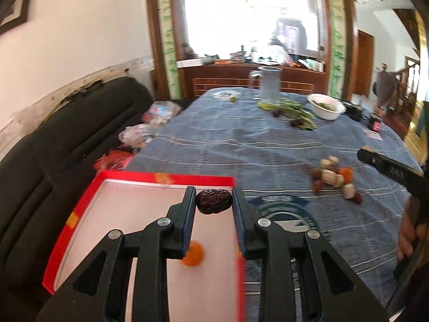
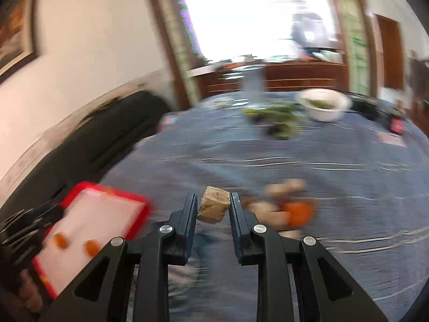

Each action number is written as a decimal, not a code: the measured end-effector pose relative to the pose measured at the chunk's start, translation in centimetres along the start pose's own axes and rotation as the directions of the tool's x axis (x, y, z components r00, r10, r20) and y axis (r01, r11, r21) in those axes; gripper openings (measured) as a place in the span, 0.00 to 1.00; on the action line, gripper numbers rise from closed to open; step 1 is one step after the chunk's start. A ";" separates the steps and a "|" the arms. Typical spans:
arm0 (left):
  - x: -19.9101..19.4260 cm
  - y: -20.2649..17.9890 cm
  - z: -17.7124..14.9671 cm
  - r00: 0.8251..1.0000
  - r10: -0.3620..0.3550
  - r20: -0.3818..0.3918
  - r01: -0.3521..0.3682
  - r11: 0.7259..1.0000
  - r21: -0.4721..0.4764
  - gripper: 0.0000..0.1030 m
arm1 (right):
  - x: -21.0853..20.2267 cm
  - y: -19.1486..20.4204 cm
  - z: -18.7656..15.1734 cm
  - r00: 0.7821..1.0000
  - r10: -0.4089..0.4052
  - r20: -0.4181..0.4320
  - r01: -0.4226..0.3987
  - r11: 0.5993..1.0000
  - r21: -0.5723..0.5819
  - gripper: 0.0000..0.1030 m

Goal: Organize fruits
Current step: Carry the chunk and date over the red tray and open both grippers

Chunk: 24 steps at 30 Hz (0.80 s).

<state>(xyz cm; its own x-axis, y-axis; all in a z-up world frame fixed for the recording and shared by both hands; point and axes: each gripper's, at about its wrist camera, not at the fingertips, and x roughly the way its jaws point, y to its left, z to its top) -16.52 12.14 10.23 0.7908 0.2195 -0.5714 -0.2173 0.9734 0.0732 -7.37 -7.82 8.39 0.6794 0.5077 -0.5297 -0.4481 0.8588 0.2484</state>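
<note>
Left gripper: the left gripper (image 1: 214, 204) is clamped on a dark wrinkled dried date (image 1: 213, 198), caught only at the very tips of its fingers, above the far right corner of the red-rimmed tray (image 1: 166, 178).
Right gripper: the right gripper (image 2: 213, 207) pinches a pale tan cube-shaped piece (image 2: 213, 204) by its sides, over the blue cloth-covered worktop (image 2: 295, 161), between the tray and the fruit heap.
Tray contents: two small orange fruits (image 2: 60, 240) lie on the pale floor of the tray; the rest of it is bare.
Fruit still to sort: a loose heap of tan pieces, small brown ones and an orange one (image 1: 336, 179) sits on the cloth, well apart from the tray.
Risk, date: the hold is shallow, so the round, wrinkled date could squirt out or roll; let go this near the rim, it may land on the cloth instead of inside.
Risk, cube: it sits tilted between the fingers, so a quick swing could twist it free short of the tray.
Risk, collision: both grippers appear bound for the same tray; they could knock each other or nudge the light tray, which lies at the worktop's edge by the black sofa (image 1: 67, 134).
Risk, loose fruit: the orange fruits could roll if the tray is bumped.
Uncertain: the right wrist view is blurred, so the heap cannot be counted there.
</note>
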 end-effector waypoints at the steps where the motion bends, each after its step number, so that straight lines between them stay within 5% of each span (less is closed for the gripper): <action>1: 0.1 0.5 -0.1 1.000 0.012 -0.001 -0.012 1.000 -0.008 0.28 | 0.2 0.9 -0.1 1.000 0.022 -0.009 -0.022 1.000 -0.011 0.22; 8: 0.8 4.7 -1.4 0.997 0.078 -0.020 -0.079 0.994 -0.070 0.28 | 1.9 8.6 -2.3 0.984 0.151 -0.097 -0.162 0.979 -0.120 0.22; 24: 3.4 9.6 -5.2 0.978 0.160 -0.137 -0.175 0.979 -0.101 0.28 | 3.4 15.4 -8.3 0.937 0.208 -0.279 -0.283 0.922 -0.264 0.22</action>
<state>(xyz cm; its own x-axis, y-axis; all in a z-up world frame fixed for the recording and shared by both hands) -18.93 21.89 4.73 0.6596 0.3613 -0.6591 -0.4088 0.9083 0.0888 -16.77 6.53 3.63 0.3815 0.6353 -0.6714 -0.7588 0.6301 0.1650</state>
